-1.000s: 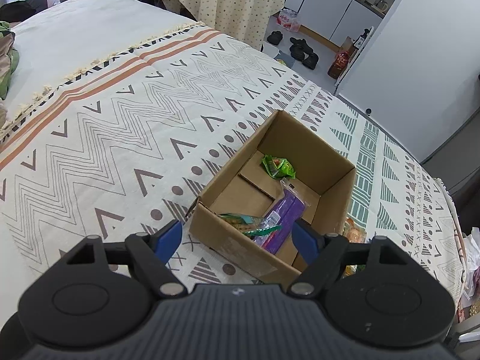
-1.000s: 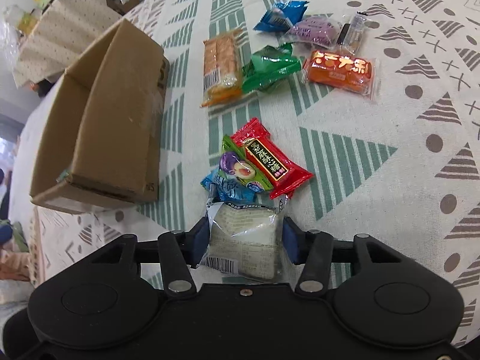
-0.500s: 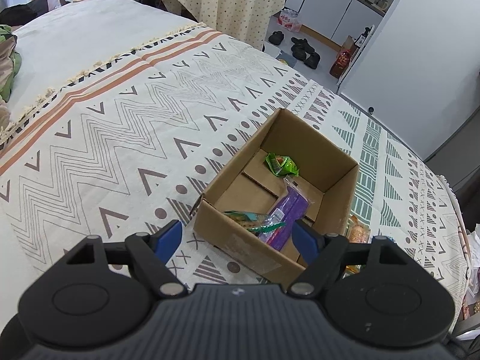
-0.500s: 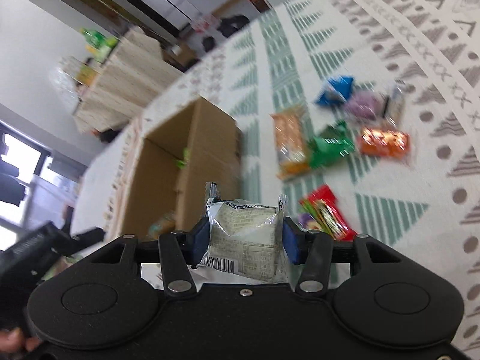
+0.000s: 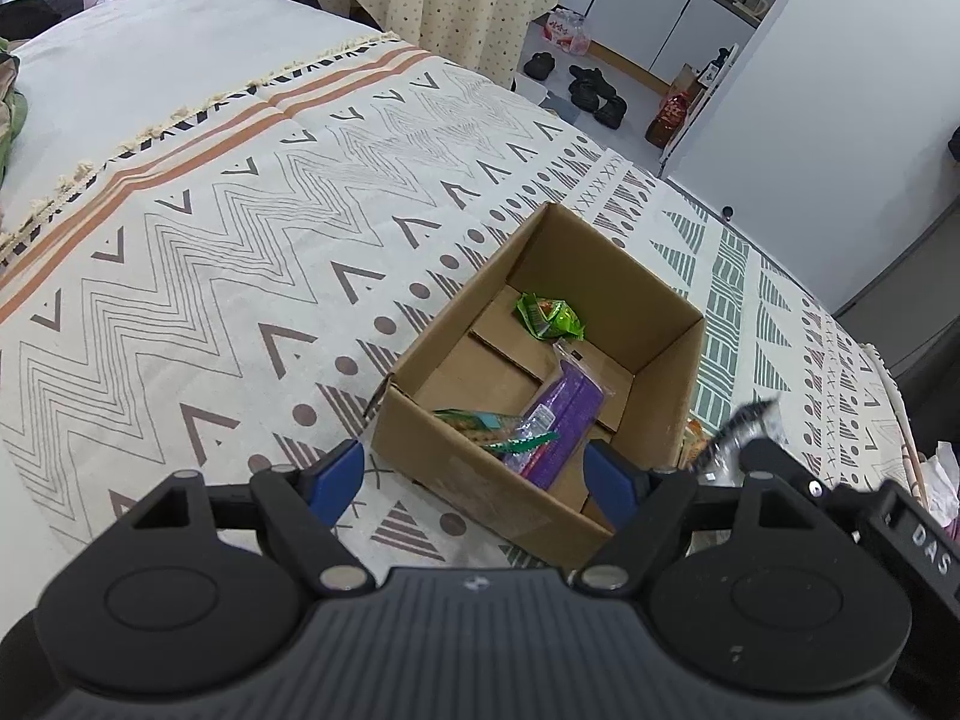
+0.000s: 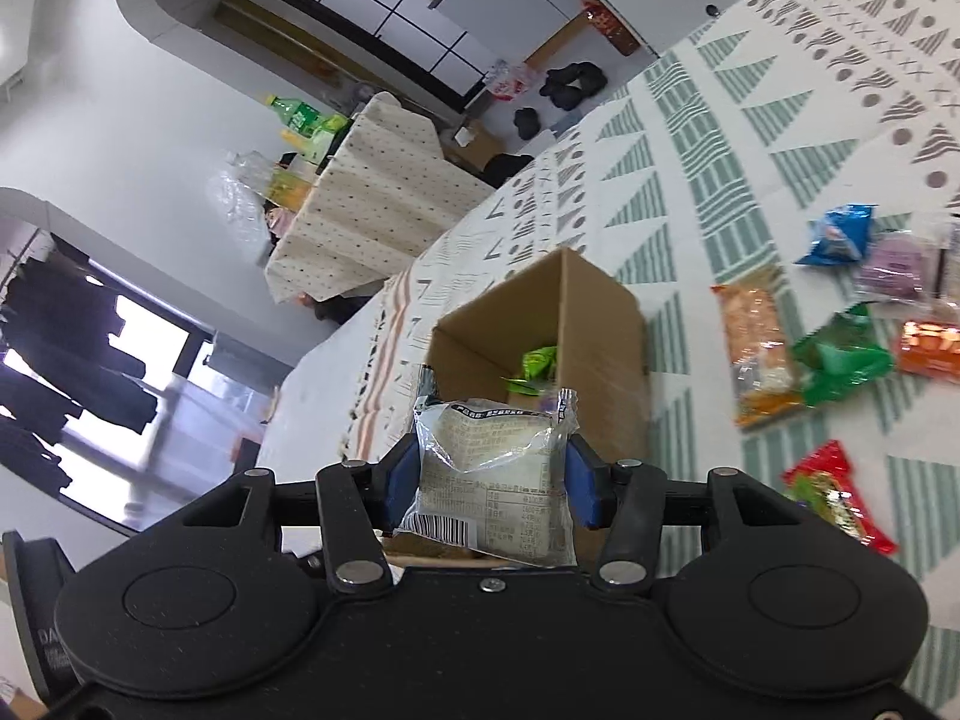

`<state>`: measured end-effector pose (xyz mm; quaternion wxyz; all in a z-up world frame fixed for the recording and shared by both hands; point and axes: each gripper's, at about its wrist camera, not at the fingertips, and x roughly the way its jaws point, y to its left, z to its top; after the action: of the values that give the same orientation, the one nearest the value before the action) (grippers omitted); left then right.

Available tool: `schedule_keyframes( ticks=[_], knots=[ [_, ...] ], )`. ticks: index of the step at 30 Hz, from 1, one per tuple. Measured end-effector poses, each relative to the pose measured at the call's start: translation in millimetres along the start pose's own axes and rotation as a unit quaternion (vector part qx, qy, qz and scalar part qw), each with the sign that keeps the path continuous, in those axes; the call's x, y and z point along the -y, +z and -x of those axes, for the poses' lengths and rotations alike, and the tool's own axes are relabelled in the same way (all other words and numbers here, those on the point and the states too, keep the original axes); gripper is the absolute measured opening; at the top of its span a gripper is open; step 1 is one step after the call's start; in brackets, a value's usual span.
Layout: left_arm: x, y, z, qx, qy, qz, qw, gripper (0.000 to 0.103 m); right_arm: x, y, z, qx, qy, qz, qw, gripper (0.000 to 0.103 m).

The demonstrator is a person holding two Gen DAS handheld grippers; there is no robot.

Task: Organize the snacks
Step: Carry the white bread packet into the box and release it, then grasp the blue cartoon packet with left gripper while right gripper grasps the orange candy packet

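Bedspread (image 5: 252, 228), patterned, carrying one cardboard box (image 5: 480, 474) that holds a purple packet (image 5: 567, 414) and two green packets. Left gripper (image 5: 474, 471): tilted steeply down over the box's near wall, blue fingers (image 5: 336, 471) spread wide, gripping nothing. Right gripper (image 6: 489, 477): angled gently down toward the box, fingers clamped on a clear-wrapped pale snack pack (image 6: 495, 474); loose snacks (image 6: 840, 360) lie at 3 o'clock of the box.

L gripper (image 5: 471, 474) jaws wide, empty; R gripper (image 6: 491, 483) jaws clamped, tilted down.
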<state>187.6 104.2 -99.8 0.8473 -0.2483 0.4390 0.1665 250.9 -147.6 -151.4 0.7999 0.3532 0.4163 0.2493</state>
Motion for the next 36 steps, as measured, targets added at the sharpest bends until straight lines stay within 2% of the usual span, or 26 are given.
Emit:
schedule_keyframes(
  ticks=[3, 5, 8, 14, 17, 18, 21, 25, 31, 36],
  knots=[
    [-2, 1, -1, -0.002, -0.001, 0.003, 1.0000, 0.079, -2, 0, -8, -0.003, 0.013, -0.006, 1.000, 0.053],
    [-4, 1, -2, -0.004, -0.001, 0.005, 1.0000, 0.079, -1, 0, -11, -0.005, 0.025, -0.016, 1.000, 0.063],
    [-5, 1, -3, -0.004, -0.002, 0.005, 1.0000, 0.079, -1, -2, -11, -0.009, 0.032, -0.022, 0.999, 0.065],
    [1, -3, -3, -0.001, -0.008, -0.003, 1.0000, 0.079, 0, 0, 9, 0.002, 0.000, -0.011, 1.000, 0.065],
    [7, -7, -4, -0.005, -0.025, 0.005, 0.9997, 0.079, 4, 2, 20, 0.000, -0.020, 0.000, 1.000, 0.067],
    [10, -9, -3, -0.006, -0.033, 0.008, 0.9994, 0.083, 6, 3, 24, -0.001, -0.026, 0.003, 1.000, 0.068],
    [21, -16, 1, -0.002, -0.051, 0.008, 0.9987, 0.091, 10, 4, 34, -0.005, -0.052, 0.011, 0.999, 0.073],
    [39, -26, 7, -0.003, -0.077, 0.000, 0.9971, 0.093, 15, 8, 51, 0.003, -0.078, 0.017, 0.997, 0.084],
    [58, -43, 9, -0.010, -0.084, -0.003, 0.9964, 0.094, 32, 12, 76, 0.007, -0.113, 0.027, 0.993, 0.087],
    [72, -59, 6, -0.019, -0.084, -0.010, 0.9963, 0.094, 55, 13, 91, 0.010, -0.134, 0.001, 0.991, 0.087]
  ],
)
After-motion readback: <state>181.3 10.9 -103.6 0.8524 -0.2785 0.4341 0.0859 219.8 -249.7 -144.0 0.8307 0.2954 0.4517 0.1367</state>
